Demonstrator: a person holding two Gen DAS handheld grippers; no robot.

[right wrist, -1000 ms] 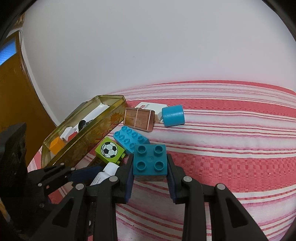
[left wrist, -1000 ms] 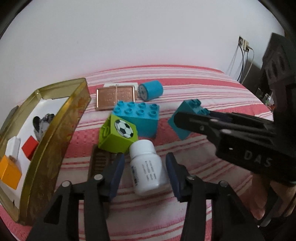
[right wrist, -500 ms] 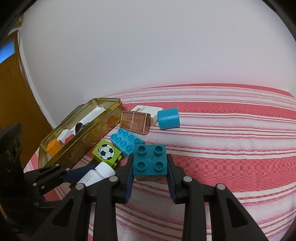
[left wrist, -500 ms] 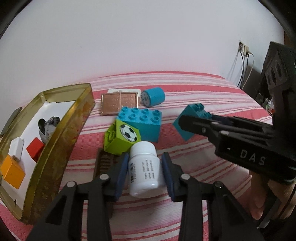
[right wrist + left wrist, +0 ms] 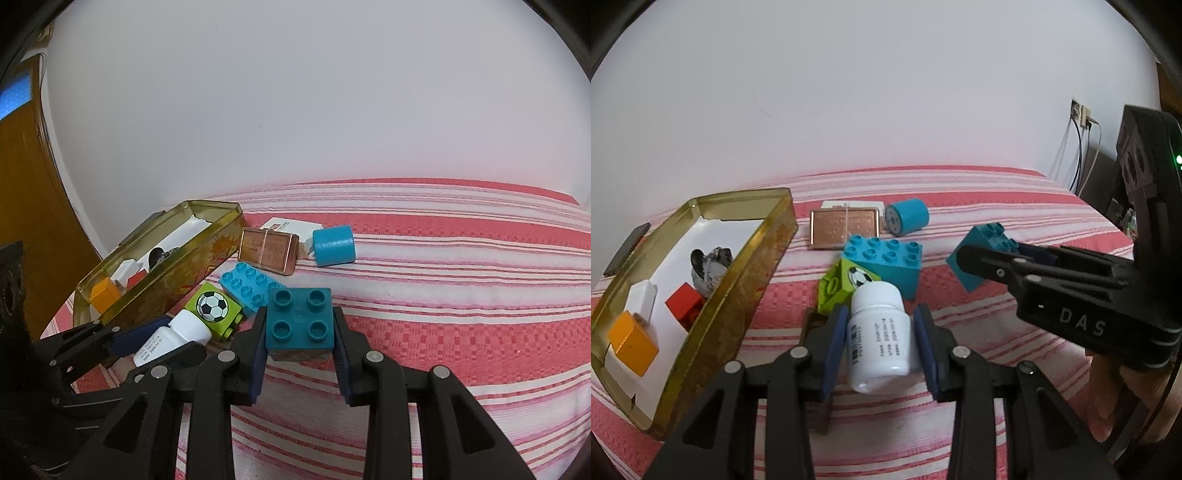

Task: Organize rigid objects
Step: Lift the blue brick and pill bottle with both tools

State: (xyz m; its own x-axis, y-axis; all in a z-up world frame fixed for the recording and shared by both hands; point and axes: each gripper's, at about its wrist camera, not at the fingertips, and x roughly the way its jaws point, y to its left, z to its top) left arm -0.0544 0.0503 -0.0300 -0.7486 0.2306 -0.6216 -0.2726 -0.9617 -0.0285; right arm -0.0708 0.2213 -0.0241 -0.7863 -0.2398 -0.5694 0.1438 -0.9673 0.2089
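Note:
A white pill bottle (image 5: 879, 343) lies on its side between the blue pads of my left gripper (image 5: 881, 317), which is shut on it, just above the red striped cloth. Its cap touches the green football block (image 5: 846, 284). My right gripper (image 5: 299, 332) is shut on a teal four-stud brick (image 5: 297, 306), studs up, held a little above the cloth. In the left wrist view that brick (image 5: 979, 258) hangs to the right in the right gripper (image 5: 990, 251). In the right wrist view the bottle (image 5: 173, 334) sits in the left gripper (image 5: 168, 341) at lower left.
A gold tray (image 5: 750, 266) on the left holds an orange block (image 5: 631, 343), a red block (image 5: 685, 304), a white block (image 5: 642, 299) and a grey object (image 5: 709, 269). A blue eight-stud brick (image 5: 886, 262), copper box (image 5: 844, 229) and blue cylinder (image 5: 908, 218) lie behind. The wall is close.
The left jaws closed from either side onto the white bottle and now press on it; the left view tipped up slightly. The right gripper kept still with its brick.

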